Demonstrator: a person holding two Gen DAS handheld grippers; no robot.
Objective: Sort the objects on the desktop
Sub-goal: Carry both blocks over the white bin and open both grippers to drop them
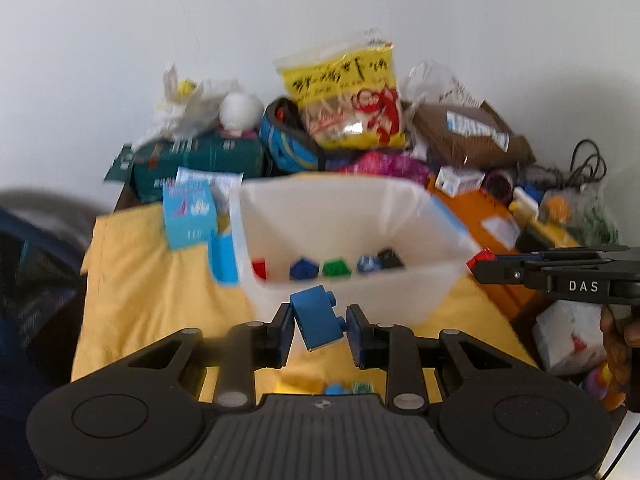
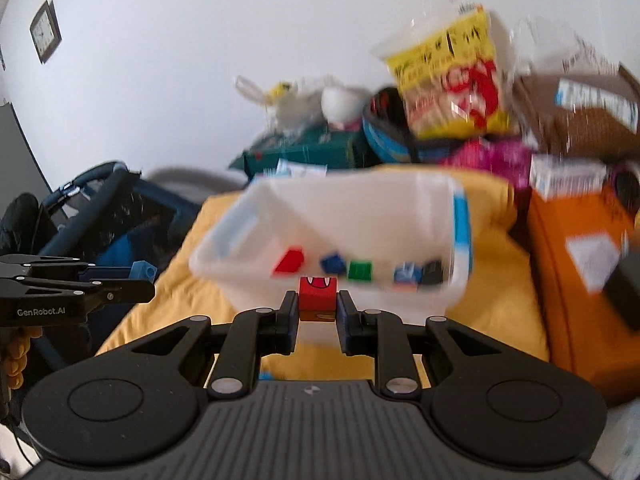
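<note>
White wall, cluttered bench under yellow cloth [image 1: 132,280] | blue brick [image 1: 318,320] clamped tilted in left tool [image 1: 318,330], just short of white bin [image 1: 420,292] | red block [image 2: 317,298] clamped in right tool [image 2: 317,314] at bin rim, likely both poised to drop among sorted bricks.

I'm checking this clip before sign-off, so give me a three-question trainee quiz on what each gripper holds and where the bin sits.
1. True or false: the left gripper holds a blue brick.
2. What does the right gripper hold?
A. a green brick
B. a red brick
C. nothing
3. Fill in: the white bin rests on a ____ cloth.

Key
1. True; the brick sits tilted between the fingers.
2. B, the red brick.
3. Yellow; the yellow cloth lies under the bin, which already contains several bricks.
</note>
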